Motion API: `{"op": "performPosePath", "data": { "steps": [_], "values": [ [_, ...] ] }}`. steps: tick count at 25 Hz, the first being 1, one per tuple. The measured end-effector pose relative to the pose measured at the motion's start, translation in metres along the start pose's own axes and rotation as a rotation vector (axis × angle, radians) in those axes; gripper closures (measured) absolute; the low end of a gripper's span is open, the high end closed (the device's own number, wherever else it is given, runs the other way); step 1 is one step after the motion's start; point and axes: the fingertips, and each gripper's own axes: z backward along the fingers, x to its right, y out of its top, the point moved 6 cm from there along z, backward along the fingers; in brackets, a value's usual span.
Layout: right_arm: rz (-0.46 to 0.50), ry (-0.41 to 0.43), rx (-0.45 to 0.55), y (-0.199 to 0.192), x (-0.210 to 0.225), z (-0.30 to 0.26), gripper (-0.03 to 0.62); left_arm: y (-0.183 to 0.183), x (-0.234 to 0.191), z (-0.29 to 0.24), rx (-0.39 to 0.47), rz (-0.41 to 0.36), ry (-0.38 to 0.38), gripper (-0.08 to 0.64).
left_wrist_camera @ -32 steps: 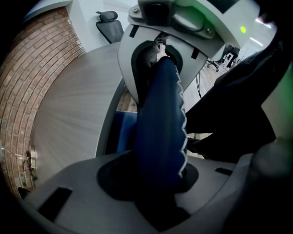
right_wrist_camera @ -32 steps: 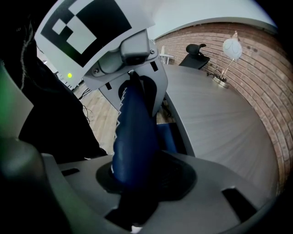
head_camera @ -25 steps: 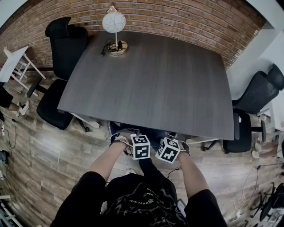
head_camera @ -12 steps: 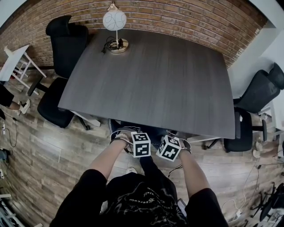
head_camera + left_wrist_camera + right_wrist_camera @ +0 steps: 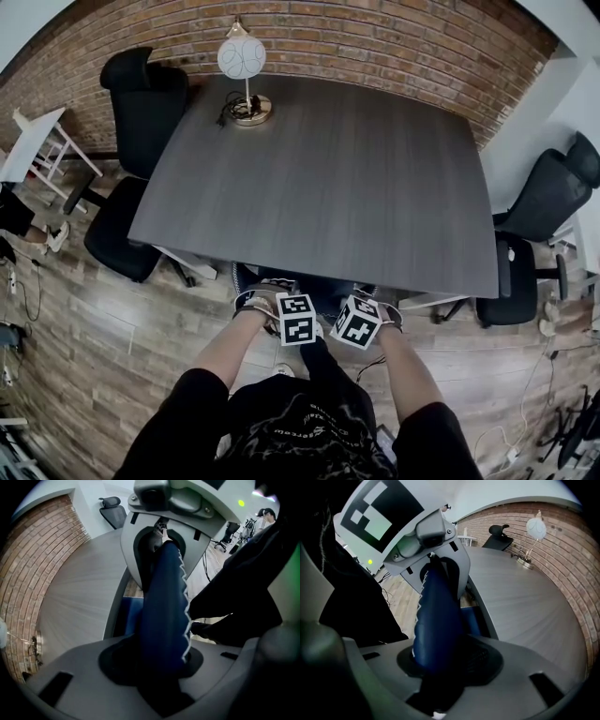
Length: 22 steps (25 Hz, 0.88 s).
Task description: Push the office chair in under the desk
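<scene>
A blue office chair [image 5: 323, 285] with white stitching stands tucked under the near edge of the dark grey desk [image 5: 319, 169]; only the top of its backrest shows. Both grippers point steeply down at that top edge, side by side. In the left gripper view, my left gripper [image 5: 161, 616] is shut on the backrest [image 5: 164, 588], which fills the gap between the pads. In the right gripper view, my right gripper [image 5: 436, 616] has the backrest [image 5: 440, 597] between its jaws; they have just been opening, though both pads still touch it. In the head view the marker cubes of the left gripper [image 5: 297, 319] and the right gripper [image 5: 356, 322] hide the jaws.
A black office chair [image 5: 141, 103] stands at the desk's left side, another black chair [image 5: 544, 202] at the right. A white globe lamp [image 5: 242, 61] sits at the desk's far edge before a brick wall [image 5: 375, 37]. Left is a white stand [image 5: 33, 141].
Both grippers stay at the top of the backrest. Only the head view has drifted a little, so the desk sits slightly lower in the picture.
</scene>
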Motion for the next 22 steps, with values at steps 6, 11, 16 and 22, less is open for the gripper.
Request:
{"op": "performPosePath", "data": {
  "steps": [6,11,16,22],
  "values": [
    [-0.03,-0.029,0.008,-0.001,0.0,-0.001,0.427,-0.001,0.001,0.0,0.003,-0.008,0.018,0.423],
    [-0.036,-0.039,0.001,-0.001,-0.001,-0.002,0.423,-0.002,0.002,0.0,0.006,-0.012,0.021,0.422],
    [-0.055,-0.065,0.025,0.001,-0.002,-0.001,0.39,-0.001,0.002,0.002,0.03,-0.009,0.01,0.394],
    [-0.129,-0.085,0.15,0.006,-0.007,0.02,0.364,0.0,0.003,0.02,0.154,0.081,0.004,0.302]
  ]
}}
